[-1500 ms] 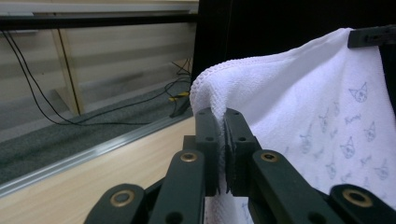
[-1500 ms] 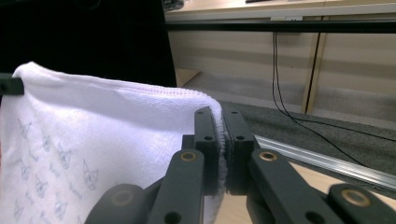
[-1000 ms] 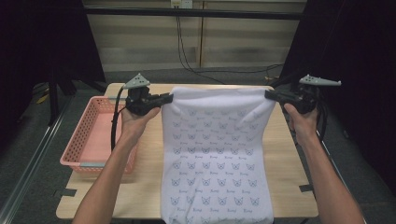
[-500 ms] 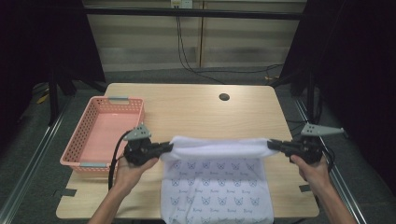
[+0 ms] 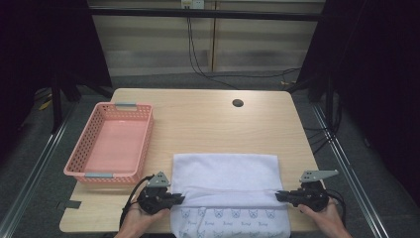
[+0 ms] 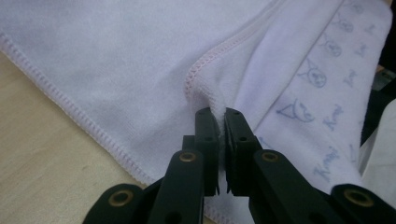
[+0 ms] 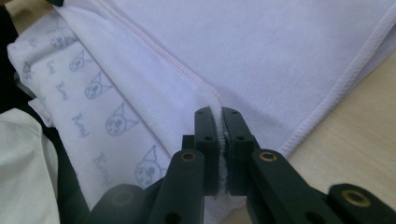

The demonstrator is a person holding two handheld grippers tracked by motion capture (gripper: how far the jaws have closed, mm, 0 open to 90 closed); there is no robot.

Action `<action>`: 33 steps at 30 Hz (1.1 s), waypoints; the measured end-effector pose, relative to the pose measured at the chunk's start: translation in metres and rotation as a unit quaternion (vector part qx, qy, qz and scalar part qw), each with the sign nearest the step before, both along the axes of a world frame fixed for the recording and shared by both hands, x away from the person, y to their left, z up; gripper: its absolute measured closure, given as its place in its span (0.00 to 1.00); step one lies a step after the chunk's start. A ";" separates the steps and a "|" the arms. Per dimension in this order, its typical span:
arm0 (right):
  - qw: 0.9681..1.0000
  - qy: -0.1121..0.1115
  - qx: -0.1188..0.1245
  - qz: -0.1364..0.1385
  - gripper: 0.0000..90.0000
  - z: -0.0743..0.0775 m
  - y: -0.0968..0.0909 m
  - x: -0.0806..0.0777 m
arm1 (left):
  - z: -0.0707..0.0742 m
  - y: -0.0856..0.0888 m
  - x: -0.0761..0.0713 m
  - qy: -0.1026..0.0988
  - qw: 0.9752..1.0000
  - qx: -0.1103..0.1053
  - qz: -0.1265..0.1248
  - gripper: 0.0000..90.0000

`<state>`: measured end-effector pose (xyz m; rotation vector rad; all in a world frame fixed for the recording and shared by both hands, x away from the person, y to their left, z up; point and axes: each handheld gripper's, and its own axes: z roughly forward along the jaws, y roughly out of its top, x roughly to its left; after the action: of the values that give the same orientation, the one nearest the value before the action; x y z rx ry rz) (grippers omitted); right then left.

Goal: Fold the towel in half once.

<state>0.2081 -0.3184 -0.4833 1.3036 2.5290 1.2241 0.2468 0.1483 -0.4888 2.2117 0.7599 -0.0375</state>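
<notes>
A white towel [image 5: 225,173] with small blue cat-face prints lies at the table's near edge, its plain back side folded over toward me and its printed end hanging off the front. My left gripper [image 5: 179,198] is shut on the towel's [image 6: 140,70] left corner, the hem pinched between both jaws. At the other side my right gripper [image 5: 278,196] is shut on the towel's [image 7: 261,51] right corner. Both grippers sit low, close to the tabletop, with the towel's edge stretched between them.
A pink plastic basket [image 5: 143,148] stands empty on the left half of the wooden table [image 5: 208,124]. A dark round hole [image 5: 237,103] marks the far right of the tabletop. Black frames and cables stand beyond the table.
Both grippers came down and toward me with the towel's top edge, from held high over the far side to just above the near edge. The towel now lies folded on the table.
</notes>
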 end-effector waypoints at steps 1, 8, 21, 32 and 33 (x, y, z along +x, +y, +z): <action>1.000 0.006 -0.010 0.003 0.96 -0.003 0.002 0.001 | -0.001 0.000 0.001 0.005 1.000 0.001 -0.003 0.95; 0.999 0.011 -0.034 -0.001 0.96 -0.011 0.006 0.007 | -0.006 -0.004 0.012 0.011 1.000 0.004 0.008 0.96; 0.999 0.000 -0.035 -0.025 0.96 -0.013 0.000 0.024 | -0.010 -0.010 0.046 0.000 0.999 -0.009 0.030 0.96; 0.998 -0.010 -0.038 -0.043 0.96 -0.014 0.001 0.046 | -0.010 -0.014 0.070 -0.009 0.999 -0.003 0.041 0.96; 0.998 -0.009 -0.037 -0.046 0.96 -0.014 0.001 0.048 | -0.011 -0.014 0.072 -0.011 0.999 -0.004 0.043 0.96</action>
<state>0.2564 -0.3177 -0.4973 1.3687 2.4482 1.1086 0.3189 0.1342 -0.4994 2.1672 0.8401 0.0268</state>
